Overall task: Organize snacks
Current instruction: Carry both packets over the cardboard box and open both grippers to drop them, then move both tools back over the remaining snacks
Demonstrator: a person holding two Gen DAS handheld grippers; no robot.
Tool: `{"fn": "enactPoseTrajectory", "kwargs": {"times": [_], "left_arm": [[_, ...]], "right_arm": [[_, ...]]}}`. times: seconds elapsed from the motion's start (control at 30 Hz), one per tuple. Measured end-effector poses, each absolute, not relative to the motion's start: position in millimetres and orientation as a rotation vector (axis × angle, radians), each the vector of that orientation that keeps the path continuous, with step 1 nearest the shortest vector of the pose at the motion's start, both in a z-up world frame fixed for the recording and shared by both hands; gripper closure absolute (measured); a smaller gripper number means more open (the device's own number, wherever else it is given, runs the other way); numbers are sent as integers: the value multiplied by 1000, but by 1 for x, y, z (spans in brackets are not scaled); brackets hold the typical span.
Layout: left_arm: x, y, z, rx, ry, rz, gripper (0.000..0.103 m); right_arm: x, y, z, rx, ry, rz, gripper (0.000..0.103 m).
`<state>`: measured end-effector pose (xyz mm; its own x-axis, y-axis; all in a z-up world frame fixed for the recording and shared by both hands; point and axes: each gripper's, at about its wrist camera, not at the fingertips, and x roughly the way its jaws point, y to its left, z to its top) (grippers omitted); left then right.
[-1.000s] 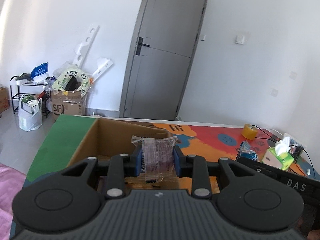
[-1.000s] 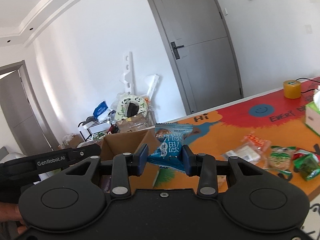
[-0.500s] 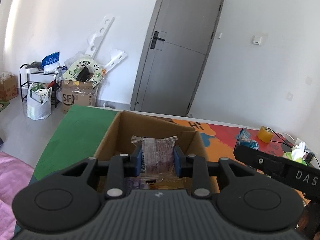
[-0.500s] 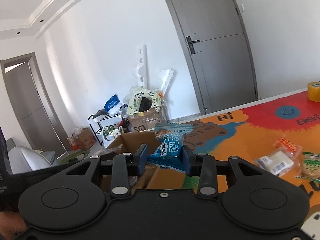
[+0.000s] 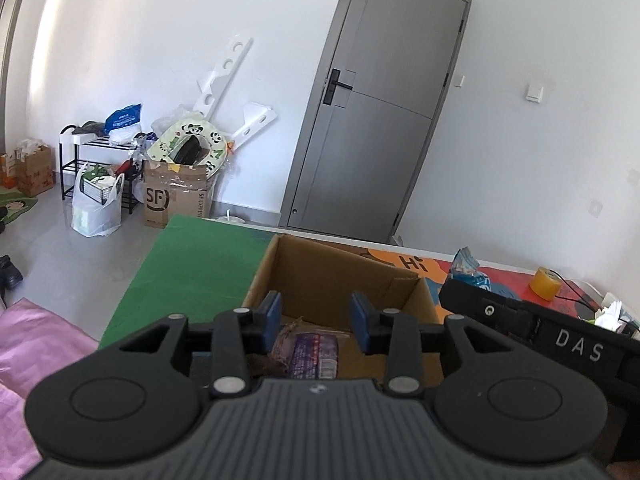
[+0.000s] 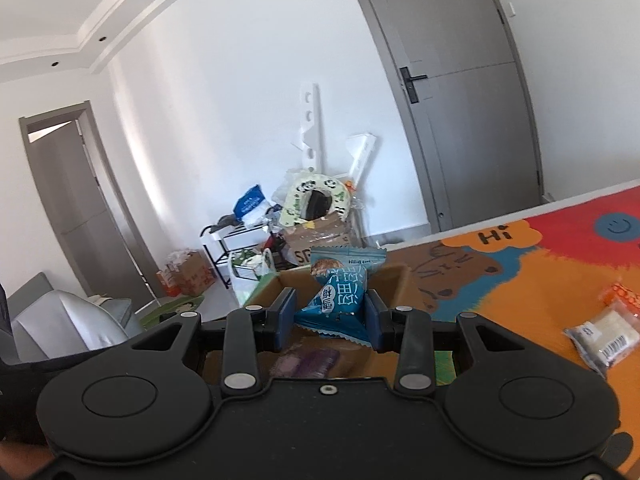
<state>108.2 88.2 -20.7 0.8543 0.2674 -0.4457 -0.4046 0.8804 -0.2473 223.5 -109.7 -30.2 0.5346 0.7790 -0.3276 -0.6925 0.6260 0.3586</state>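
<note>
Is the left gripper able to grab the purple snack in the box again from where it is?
Probably yes. The left gripper is open and empty, right over the cardboard box, and the purple snack lies on the box floor just below its fingers. Nothing covers it; the gripper would only need to dip down inside the walls.

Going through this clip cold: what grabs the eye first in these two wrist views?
The blue snack packet stands out, sitting between the right gripper fingers above the open cardboard box. In the left wrist view the left gripper is open over the same box, with a purple-wrapped snack lying on the box floor beneath it. Behind, the bright cartoon table mat draws attention too.
</note>
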Motion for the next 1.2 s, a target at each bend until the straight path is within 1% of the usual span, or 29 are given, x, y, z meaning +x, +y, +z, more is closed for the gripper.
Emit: {"fn": "enactPoseTrajectory", "kwargs": {"times": [0.07,0.13,0.2,0.27,0.33,0.37,0.43,0.53,0.57,0.67,0.73,0.9,0.93,1.2], "left_arm": [[106,88,-20,-346,413,362,62],[104,85,-19,-344,409,361,55],[102,82,-18,-342,407,355,52],[102,78,-18,-343,409,350,47],[102,74,-17,-342,412,352,40],[102,71,-17,-340,413,351,38],[103,65,-17,-332,417,348,27],[102,55,-18,-321,417,348,21],[102,51,-18,-317,419,346,21],[104,42,-17,-312,426,333,16],[105,35,-16,-303,429,324,14],[108,12,-15,-280,434,288,13],[109,8,-15,-278,436,279,12],[115,-23,-16,-277,450,230,12]], "right_arm": [[223,-112,-29,197,487,871,57],[221,-118,-29,209,485,860,52],[220,-124,-29,216,483,850,50],[218,-132,-29,220,482,832,48],[218,-141,-31,227,488,815,46],[218,-146,-32,230,493,807,45],[217,-156,-34,234,496,785,41],[217,-169,-37,238,504,764,37],[217,-174,-38,241,509,755,36],[214,-188,-39,250,503,733,26],[213,-198,-39,256,495,719,17],[210,-221,-39,273,479,680,6],[210,-225,-39,275,476,674,5],[207,-260,-42,280,462,615,0]]}}
